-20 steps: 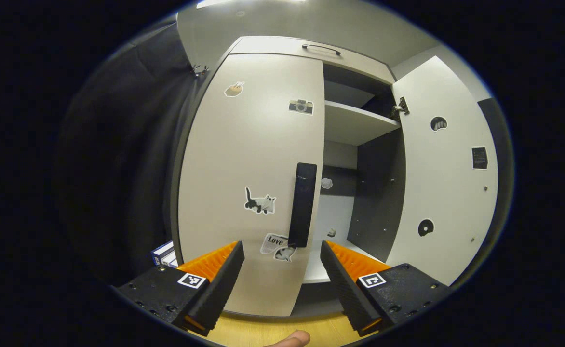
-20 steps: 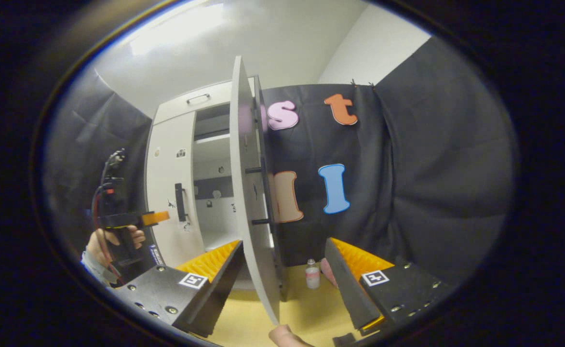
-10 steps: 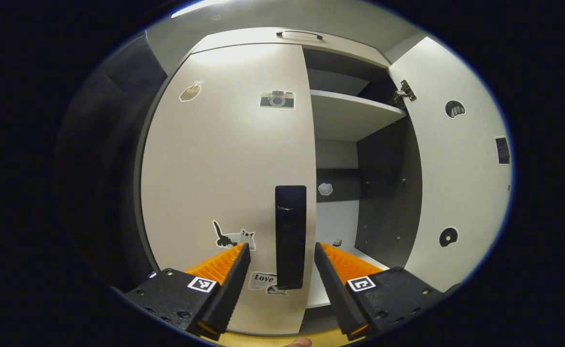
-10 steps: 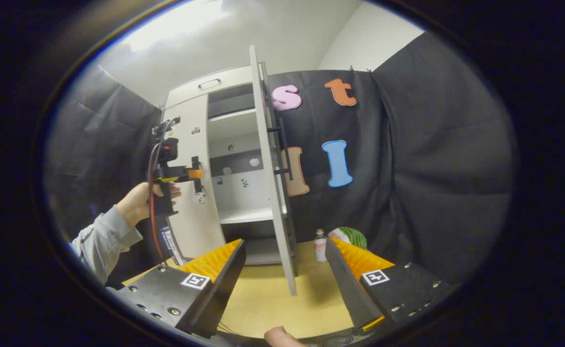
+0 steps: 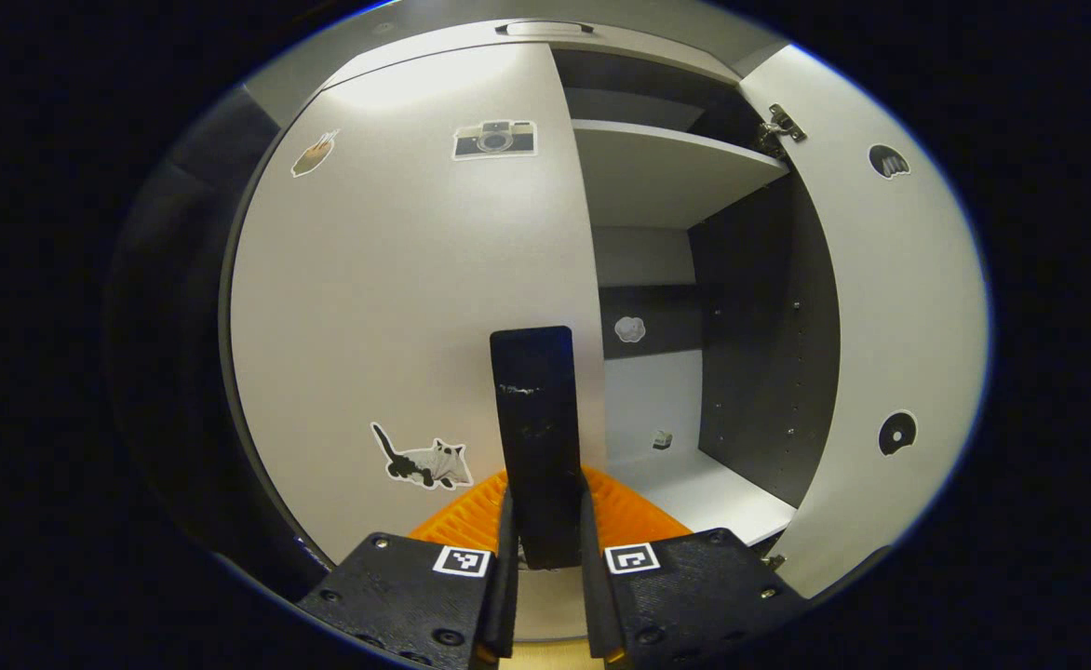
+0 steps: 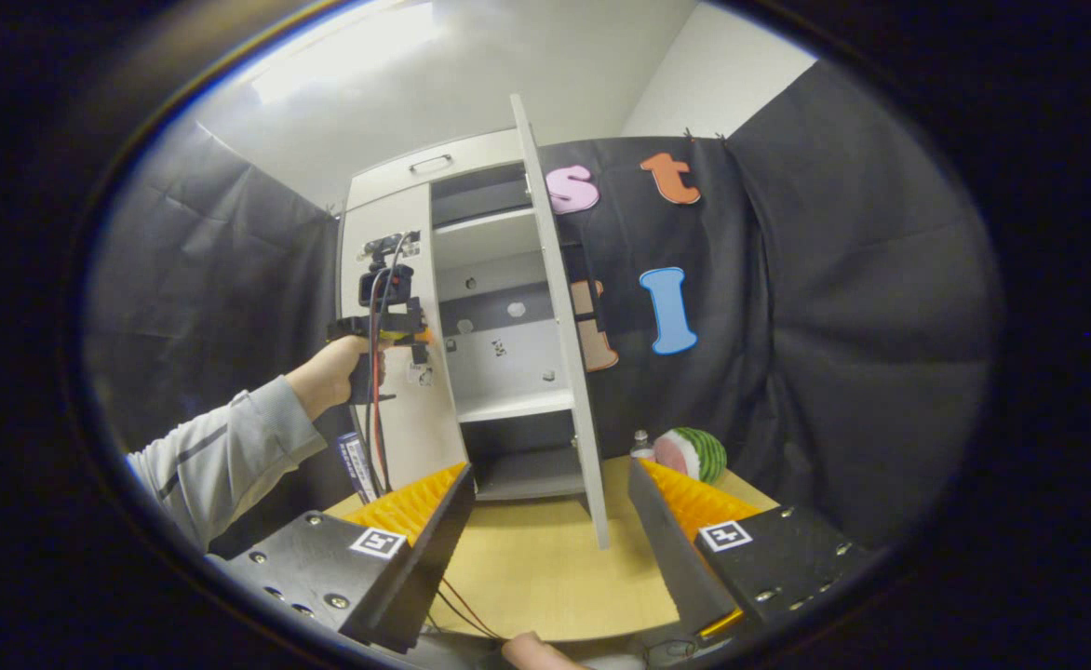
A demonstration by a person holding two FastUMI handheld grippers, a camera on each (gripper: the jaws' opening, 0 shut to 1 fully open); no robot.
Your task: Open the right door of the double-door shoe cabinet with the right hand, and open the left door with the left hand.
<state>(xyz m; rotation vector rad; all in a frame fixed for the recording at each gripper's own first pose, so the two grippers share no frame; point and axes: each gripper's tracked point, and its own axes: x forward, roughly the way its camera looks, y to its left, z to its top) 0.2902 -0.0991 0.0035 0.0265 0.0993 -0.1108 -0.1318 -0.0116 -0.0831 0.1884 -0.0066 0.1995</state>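
Left gripper view: left tool (image 5: 545, 568) hides handle's (image 5: 534, 419) lower end.

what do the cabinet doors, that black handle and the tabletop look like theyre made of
Left door: probably laminated board, a smooth matt pale face with soft glare and stickers lying flat. Right door: it looks the same, a thin flat panel seen edge-on. Handle: black, matt, slightly scuffed; plastic or painted metal, I cannot tell which. Table: light wood-look surface, likely laminate.
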